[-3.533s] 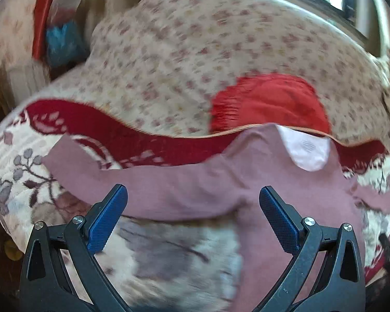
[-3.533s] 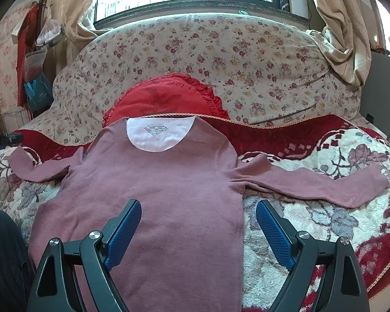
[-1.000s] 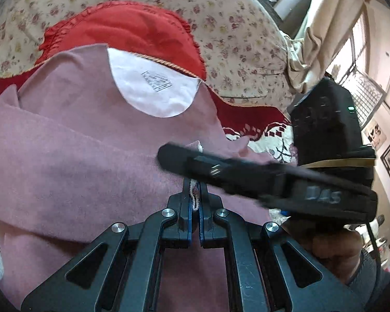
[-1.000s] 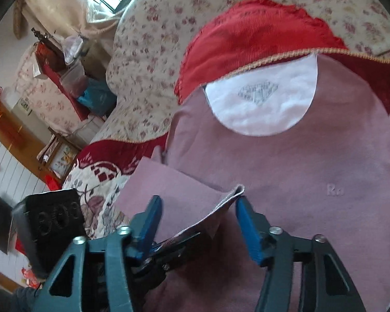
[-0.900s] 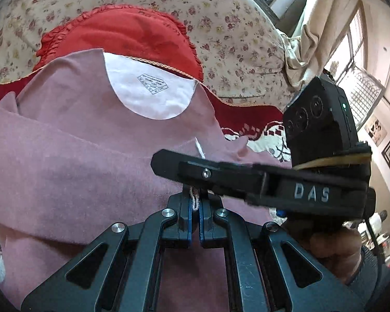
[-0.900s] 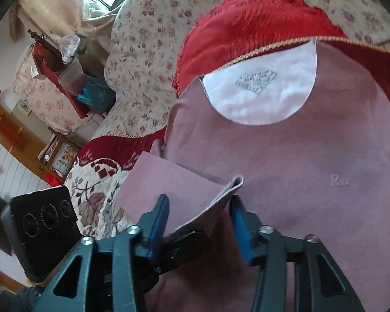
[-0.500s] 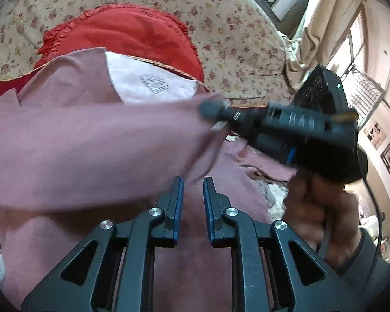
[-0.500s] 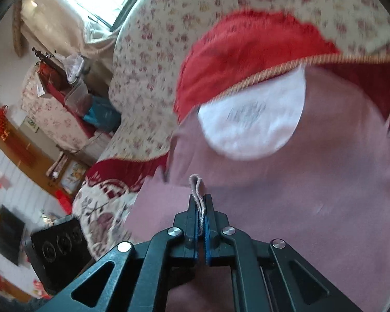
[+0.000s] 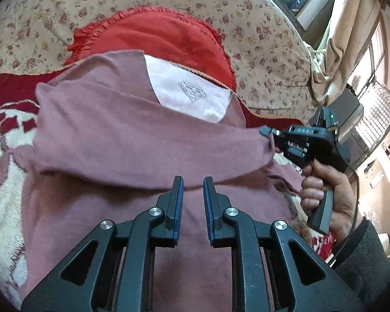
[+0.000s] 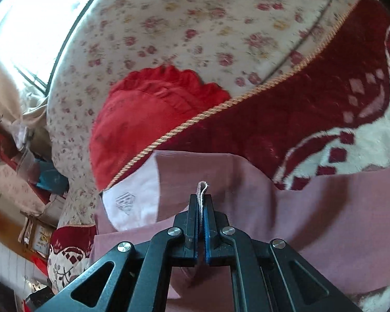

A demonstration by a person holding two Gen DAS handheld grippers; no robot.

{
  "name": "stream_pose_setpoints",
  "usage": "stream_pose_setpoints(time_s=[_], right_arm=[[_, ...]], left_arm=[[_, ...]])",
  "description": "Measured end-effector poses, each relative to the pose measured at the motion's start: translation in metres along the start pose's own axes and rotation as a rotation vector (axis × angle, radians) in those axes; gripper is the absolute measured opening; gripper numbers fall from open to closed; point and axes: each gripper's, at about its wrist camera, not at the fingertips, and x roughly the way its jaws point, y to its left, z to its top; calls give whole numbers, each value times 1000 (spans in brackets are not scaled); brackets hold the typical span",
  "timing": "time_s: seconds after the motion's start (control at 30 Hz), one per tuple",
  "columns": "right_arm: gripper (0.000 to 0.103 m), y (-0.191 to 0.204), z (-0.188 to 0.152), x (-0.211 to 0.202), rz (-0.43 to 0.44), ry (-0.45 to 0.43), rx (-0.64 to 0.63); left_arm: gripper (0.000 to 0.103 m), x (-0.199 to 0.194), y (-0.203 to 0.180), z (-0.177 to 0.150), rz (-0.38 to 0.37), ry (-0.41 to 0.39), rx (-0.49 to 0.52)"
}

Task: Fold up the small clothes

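Floral sofa cushions (image 9: 260, 39) back a mauve long-sleeved top (image 9: 104, 208). Right gripper (image 10: 201, 202) pinches its sleeve cuff (image 10: 202, 188) beyond the white neck lining (image 9: 187, 96). Left gripper (image 9: 193, 197) hovers narrowly parted, empty.

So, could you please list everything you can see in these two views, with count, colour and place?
shirt: one, dusty pink with a white neck lining, spread on the blanket
sleeve: one, pink, pulled across the shirt's body
cushion: one, red, behind the collar
blanket: one, dark red and cream, under the shirt
sofa back: one, cream floral
curtain: one, beige, far right
left gripper: black, blue pads, slightly apart, empty
right gripper: black, shut on the sleeve's cuff
hand: one, holding the right gripper
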Motion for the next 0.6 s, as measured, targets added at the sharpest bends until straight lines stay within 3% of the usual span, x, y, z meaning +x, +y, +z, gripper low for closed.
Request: stream_pose_setpoints(time_s=[0.23, 0.3, 0.37, 0.5, 0.6], right_arm=[[3, -2, -6, 14, -162, 33, -37], [3, -8, -5, 11, -213, 27, -27], [3, -10, -4, 2, -263, -4, -26], [3, 4, -8, -16, -194, -33, -72], [3, 34, -22, -9, -122, 48, -240]], left_arm=[[13, -22, 11, 18, 68, -103, -5], [13, -34, 19, 24, 157, -151, 2], [13, -37, 32, 28, 216, -148, -28], [13, -25, 67, 24, 257, -58, -172], [13, -19, 88, 16, 245, -20, -271]])
